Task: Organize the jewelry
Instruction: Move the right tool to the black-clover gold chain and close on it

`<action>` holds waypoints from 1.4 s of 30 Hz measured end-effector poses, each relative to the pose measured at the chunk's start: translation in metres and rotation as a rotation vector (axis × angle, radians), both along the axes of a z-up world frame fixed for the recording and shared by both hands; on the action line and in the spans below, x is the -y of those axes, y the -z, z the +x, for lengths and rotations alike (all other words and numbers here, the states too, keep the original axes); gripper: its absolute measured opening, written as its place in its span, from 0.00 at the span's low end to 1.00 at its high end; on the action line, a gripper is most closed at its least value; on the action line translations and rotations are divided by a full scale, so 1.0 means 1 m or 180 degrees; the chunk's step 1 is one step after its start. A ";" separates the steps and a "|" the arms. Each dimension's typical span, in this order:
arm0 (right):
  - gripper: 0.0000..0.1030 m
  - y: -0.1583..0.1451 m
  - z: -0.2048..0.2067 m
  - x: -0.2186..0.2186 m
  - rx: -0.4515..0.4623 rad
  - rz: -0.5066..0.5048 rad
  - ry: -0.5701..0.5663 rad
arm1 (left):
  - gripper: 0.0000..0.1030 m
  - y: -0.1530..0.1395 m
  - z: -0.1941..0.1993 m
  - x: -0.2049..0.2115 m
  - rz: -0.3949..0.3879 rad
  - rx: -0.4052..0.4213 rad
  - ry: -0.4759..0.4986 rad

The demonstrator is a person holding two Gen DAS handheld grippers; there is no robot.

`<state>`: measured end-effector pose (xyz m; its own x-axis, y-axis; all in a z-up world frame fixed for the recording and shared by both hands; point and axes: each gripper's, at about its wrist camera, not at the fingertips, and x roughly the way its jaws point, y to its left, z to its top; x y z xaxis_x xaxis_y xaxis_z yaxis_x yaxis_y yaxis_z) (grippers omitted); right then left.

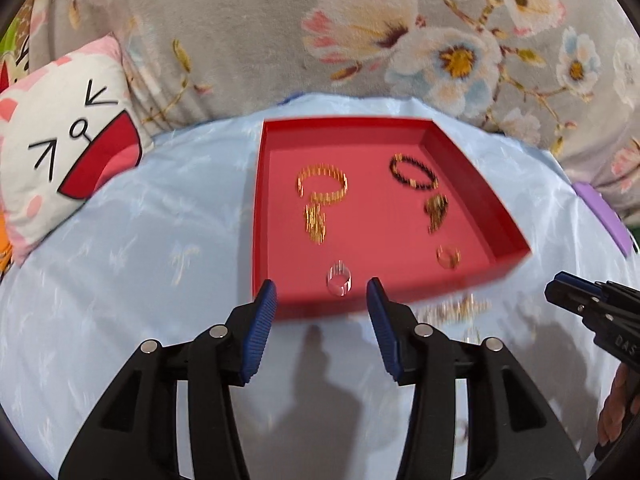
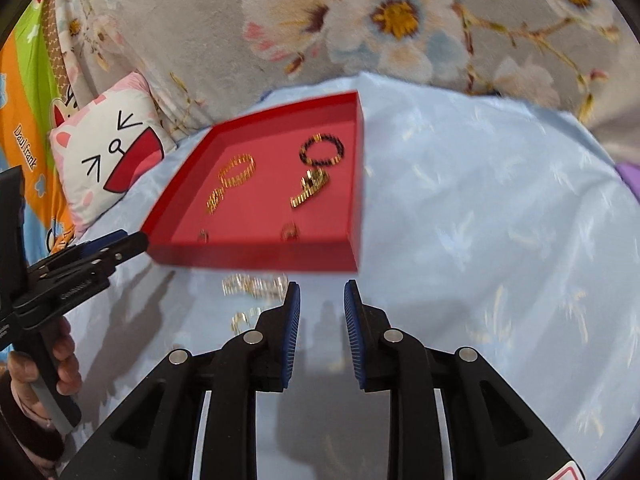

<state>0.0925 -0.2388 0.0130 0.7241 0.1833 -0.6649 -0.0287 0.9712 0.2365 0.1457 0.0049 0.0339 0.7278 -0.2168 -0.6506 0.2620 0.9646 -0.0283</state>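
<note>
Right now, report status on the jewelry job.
Left claw open, empty; right claw open, empty. Six pieces in red tray. Gold pieces loose on blue cloth. Nothing blocking.

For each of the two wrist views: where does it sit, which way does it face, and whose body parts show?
Left wrist: behind the open left tool, facing the red tray head-on; right tool at right edge.
Right wrist: behind the open right tool, facing the tray's right corner; left tool and hand at left.
Shared: tray, black bracelet, loose gold jewelry on blue cloth.
</note>
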 end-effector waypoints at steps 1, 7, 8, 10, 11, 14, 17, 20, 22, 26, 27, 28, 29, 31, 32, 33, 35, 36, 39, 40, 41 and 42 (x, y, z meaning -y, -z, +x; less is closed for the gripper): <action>0.22 0.004 -0.004 0.000 -0.0037 0.0012 0.0000 | 0.44 0.005 -0.006 -0.001 -0.0007 -0.0041 0.0023; 0.22 0.020 -0.026 -0.011 -0.0124 0.0022 -0.0071 | 0.44 0.024 -0.036 -0.002 -0.0025 -0.0142 0.0149; 0.22 0.021 -0.029 -0.013 -0.0120 0.0011 -0.0086 | 0.44 0.025 -0.038 -0.002 -0.0060 -0.0152 0.0166; 0.22 0.025 -0.030 -0.020 -0.0125 -0.0018 -0.0124 | 0.44 0.030 -0.040 0.000 -0.0122 -0.0200 0.0183; 0.22 0.026 -0.030 -0.022 -0.0137 -0.0025 -0.0147 | 0.44 0.032 -0.040 0.000 -0.0135 -0.0220 0.0191; 0.22 0.031 -0.028 -0.030 -0.0189 -0.0031 -0.0234 | 0.44 0.039 -0.039 0.003 -0.0142 -0.0298 0.0206; 0.24 0.031 -0.026 -0.037 -0.0185 -0.0049 -0.0284 | 0.44 0.042 -0.038 0.002 -0.0171 -0.0349 0.0229; 0.26 0.032 -0.025 -0.040 -0.0194 -0.0076 -0.0303 | 0.49 0.044 -0.036 0.000 -0.0213 -0.0391 0.0236; 0.26 0.032 -0.026 -0.042 -0.0187 -0.0090 -0.0304 | 0.49 0.045 -0.036 -0.001 -0.0252 -0.0406 0.0247; 0.27 0.032 -0.026 -0.046 -0.0196 -0.0123 -0.0334 | 0.51 0.045 -0.037 0.000 -0.0241 -0.0400 0.0267; 0.27 0.032 -0.026 -0.047 -0.0202 -0.0132 -0.0347 | 0.52 0.045 -0.037 0.000 -0.0232 -0.0393 0.0273; 0.27 0.032 -0.026 -0.048 -0.0207 -0.0136 -0.0355 | 0.53 0.044 -0.038 0.001 -0.0219 -0.0386 0.0275; 0.27 0.033 -0.026 -0.048 -0.0210 -0.0131 -0.0360 | 0.55 0.044 -0.038 0.001 -0.0214 -0.0382 0.0276; 0.27 0.033 -0.024 -0.049 -0.0224 -0.0120 -0.0360 | 0.55 0.044 -0.039 0.001 -0.0212 -0.0383 0.0271; 0.27 0.033 -0.023 -0.049 -0.0234 -0.0115 -0.0355 | 0.55 0.044 -0.039 0.001 -0.0214 -0.0386 0.0275; 0.27 0.034 -0.022 -0.049 -0.0242 -0.0111 -0.0355 | 0.55 0.044 -0.039 0.001 -0.0215 -0.0390 0.0278; 0.27 0.034 -0.019 -0.051 -0.0257 -0.0120 -0.0355 | 0.55 0.044 -0.039 0.002 -0.0211 -0.0395 0.0278; 0.27 0.034 -0.017 -0.052 -0.0268 -0.0132 -0.0358 | 0.55 0.044 -0.039 0.002 -0.0213 -0.0396 0.0289; 0.27 0.035 -0.015 -0.055 -0.0285 -0.0195 -0.0356 | 0.55 0.044 -0.040 0.005 -0.0189 -0.0398 0.0344; 0.25 0.035 -0.015 -0.057 -0.0288 -0.0228 -0.0345 | 0.55 0.044 -0.042 0.007 -0.0163 -0.0392 0.0368; 0.22 0.035 -0.014 -0.057 -0.0290 -0.0255 -0.0332 | 0.55 0.044 -0.043 0.008 -0.0142 -0.0380 0.0386; 0.20 0.035 -0.014 -0.057 -0.0293 -0.0286 -0.0316 | 0.56 0.044 -0.045 0.009 -0.0130 -0.0374 0.0406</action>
<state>0.0783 -0.1815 -0.0217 0.6406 0.1875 -0.7446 -0.1077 0.9821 0.1547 0.1007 -0.0039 -0.0097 0.6121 -0.3306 -0.7183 0.3748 0.9212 -0.1046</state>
